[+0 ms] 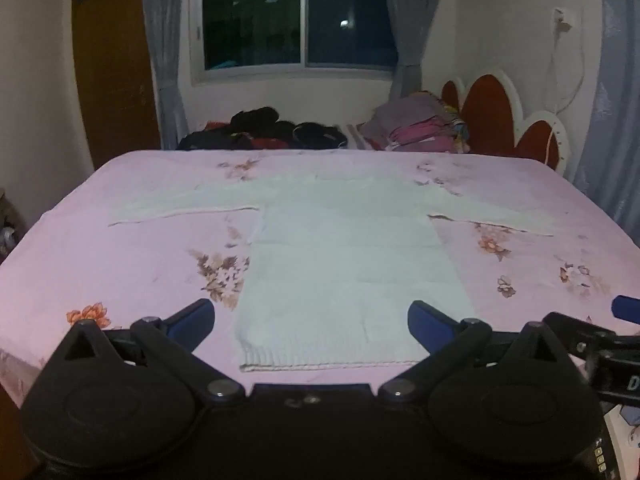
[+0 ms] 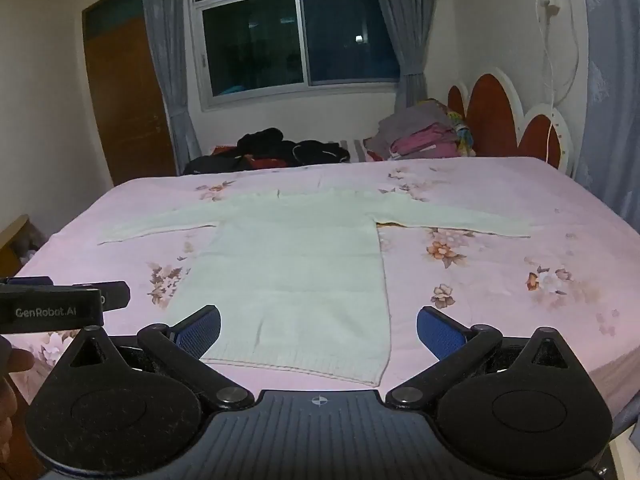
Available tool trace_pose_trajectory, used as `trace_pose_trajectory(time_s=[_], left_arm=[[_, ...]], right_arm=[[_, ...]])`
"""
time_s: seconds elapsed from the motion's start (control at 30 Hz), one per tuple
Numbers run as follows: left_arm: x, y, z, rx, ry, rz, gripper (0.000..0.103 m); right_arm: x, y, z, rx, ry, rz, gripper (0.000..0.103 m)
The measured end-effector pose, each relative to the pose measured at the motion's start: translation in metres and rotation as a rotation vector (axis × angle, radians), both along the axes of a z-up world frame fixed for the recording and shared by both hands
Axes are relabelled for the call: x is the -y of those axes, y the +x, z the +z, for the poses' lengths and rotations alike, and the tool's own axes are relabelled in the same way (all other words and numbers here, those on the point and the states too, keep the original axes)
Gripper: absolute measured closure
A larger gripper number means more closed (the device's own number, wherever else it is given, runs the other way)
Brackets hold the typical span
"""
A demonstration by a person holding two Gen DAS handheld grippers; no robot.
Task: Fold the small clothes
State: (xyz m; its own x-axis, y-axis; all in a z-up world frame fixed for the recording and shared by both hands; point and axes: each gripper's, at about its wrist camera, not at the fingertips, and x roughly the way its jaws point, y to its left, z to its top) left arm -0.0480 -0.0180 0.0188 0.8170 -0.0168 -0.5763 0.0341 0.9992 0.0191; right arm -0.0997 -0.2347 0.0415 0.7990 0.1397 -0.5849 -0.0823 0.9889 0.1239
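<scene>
Both grippers low in frame, jaws spread wide, nothing between the pads: left gripper (image 1: 311,322) poised over the hem of the sweater (image 1: 348,264), right gripper (image 2: 319,330) likewise at the hem's lower right corner. Sweater pale, long-sleeved, spread flat and face-up on the pink floral bedsheet (image 2: 500,208), body running up the middle of the frame, left sleeve (image 1: 188,204) stretched toward mid-left, right sleeve (image 2: 452,222) toward mid-right, collar farthest away. Judged as the very start of folding: garment laid out, no fold made yet. Next move likely calls for pinching a sleeve or a side edge through both layers and carrying it across the body, keeping the knit from dragging the sheet along. Soft knit, apt to stretch and slump if lifted by one point only. Beyond, along the far edge of the bed at upper centre, a heap of dark clothes (image 2: 280,148) and a pile of pink and grey clothes (image 2: 420,132), well apart from the sweater; headboard (image 2: 492,116) at upper right, window (image 2: 296,36) above. Nothing lying across the sweater itself.
</scene>
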Motion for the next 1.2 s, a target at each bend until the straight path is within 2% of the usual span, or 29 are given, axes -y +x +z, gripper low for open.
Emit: trace_pose_trajectory(time_s=[0.23, 0.4, 1.2], left_arm=[[-0.001, 0.011, -0.001, -0.057, -0.013, -0.004, 0.000], [0.000, 0.010, -0.002, -0.051, 0.011, 0.010, 0.000], [0.001, 0.013, -0.002, -0.071, 0.007, 0.024, 0.000]], right_arm=[[0.000, 0.005, 0.001, -0.007, 0.002, -0.008, 0.000], [0.000, 0.005, 0.000, -0.011, 0.008, -0.014, 0.000], [0.004, 0.011, -0.007, -0.020, 0.018, -0.015, 0.000]])
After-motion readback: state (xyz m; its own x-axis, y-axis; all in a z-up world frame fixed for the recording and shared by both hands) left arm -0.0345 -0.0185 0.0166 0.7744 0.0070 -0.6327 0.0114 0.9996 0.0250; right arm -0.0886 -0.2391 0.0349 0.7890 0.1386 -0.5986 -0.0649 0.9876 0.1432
